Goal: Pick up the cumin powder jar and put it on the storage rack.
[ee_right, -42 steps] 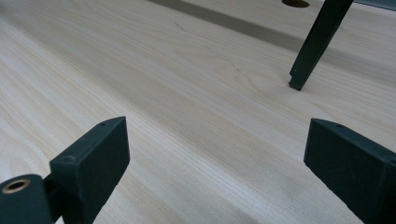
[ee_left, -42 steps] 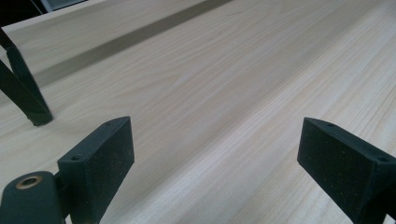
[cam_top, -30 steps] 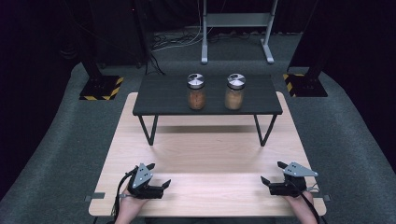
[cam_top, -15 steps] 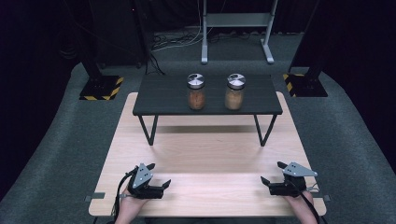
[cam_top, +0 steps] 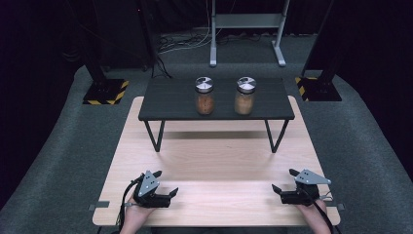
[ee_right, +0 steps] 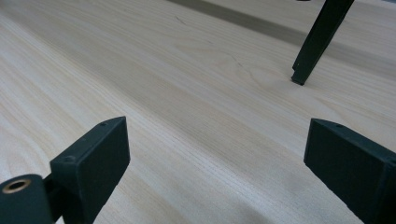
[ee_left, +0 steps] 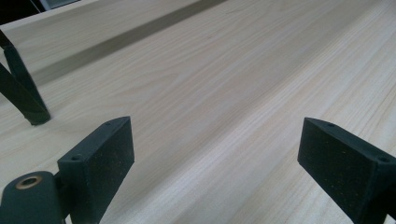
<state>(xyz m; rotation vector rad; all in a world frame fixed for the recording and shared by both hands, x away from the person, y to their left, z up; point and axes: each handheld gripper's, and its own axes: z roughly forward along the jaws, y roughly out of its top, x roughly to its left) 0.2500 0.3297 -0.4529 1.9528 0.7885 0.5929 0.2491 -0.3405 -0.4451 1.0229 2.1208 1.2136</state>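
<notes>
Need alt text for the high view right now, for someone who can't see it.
Two open grippers, the left gripper and the right gripper, rest at the near edge of a pale wooden table, holding nothing. Beyond them a low black stand carries two metal-lidded jars, the left jar and the right jar, side by side.

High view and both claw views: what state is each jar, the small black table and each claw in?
Left jar: upright on the black table, metal lid on, darker brown filling.
Right jar: upright beside it, apart, lid on, paler filling.
Black table: standing on the wooden table.
Left claw: open, nothing held, low over the wood.
Right claw: open, nothing held, low over the wood.
</notes>
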